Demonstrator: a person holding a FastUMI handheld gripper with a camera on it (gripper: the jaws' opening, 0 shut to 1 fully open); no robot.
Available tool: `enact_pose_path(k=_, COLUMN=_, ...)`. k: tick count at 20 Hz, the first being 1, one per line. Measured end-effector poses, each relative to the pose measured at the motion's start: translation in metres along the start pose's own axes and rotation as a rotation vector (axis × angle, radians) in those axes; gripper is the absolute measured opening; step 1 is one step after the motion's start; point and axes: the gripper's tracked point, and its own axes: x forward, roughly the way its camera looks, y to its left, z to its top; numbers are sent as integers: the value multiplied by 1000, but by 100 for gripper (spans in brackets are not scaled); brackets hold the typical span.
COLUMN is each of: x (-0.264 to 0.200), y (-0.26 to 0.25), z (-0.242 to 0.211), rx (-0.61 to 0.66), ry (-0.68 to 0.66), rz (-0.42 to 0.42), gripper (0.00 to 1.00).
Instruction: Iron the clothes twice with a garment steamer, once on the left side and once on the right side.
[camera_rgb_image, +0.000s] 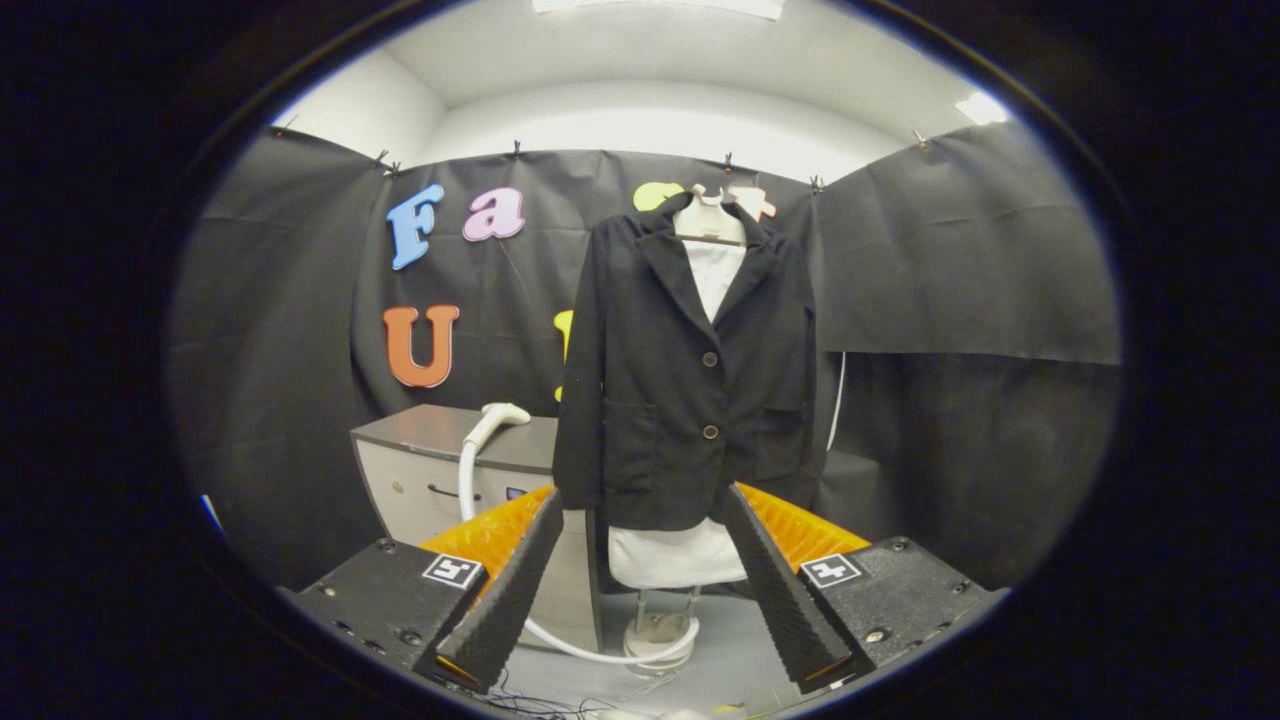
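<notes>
The black blazer hangs buttoned on a pale dress form straight ahead of the gripper, well beyond its fingertips, with the form's white lower edge showing under the hem and its stand on the floor below. The fabric looks dark and fairly smooth from here, 2 buttons done up, lapels lying flat; any fine creases are too small to make out. The steamer head rests on top of a grey cabinet just to the left of the blazer, its white hose dropping down the cabinet's front and curling along the floor toward the stand. By my reading nothing of the job has started: the steamer is not yet picked up, so both passes, 1 on the left side and 1 on the right, are still to do. The gripper's 2 fingers stand wide apart with nothing between them, framing the bottom of the blazer from a distance. It would need to swing left to the steamer head first.
</notes>
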Motion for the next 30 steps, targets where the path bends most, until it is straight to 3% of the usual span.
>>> enact_pose_path(k=12, x=74, y=56, z=60, rx=29, ry=-64, rz=44, gripper=100)
enact_pose_path(k=22, x=216, y=177, z=80, rx=57, ry=40, rz=160, gripper=100)
enact_pose_path(k=30, x=334, y=278, z=41, rx=18, ry=207, rz=227, gripper=100)
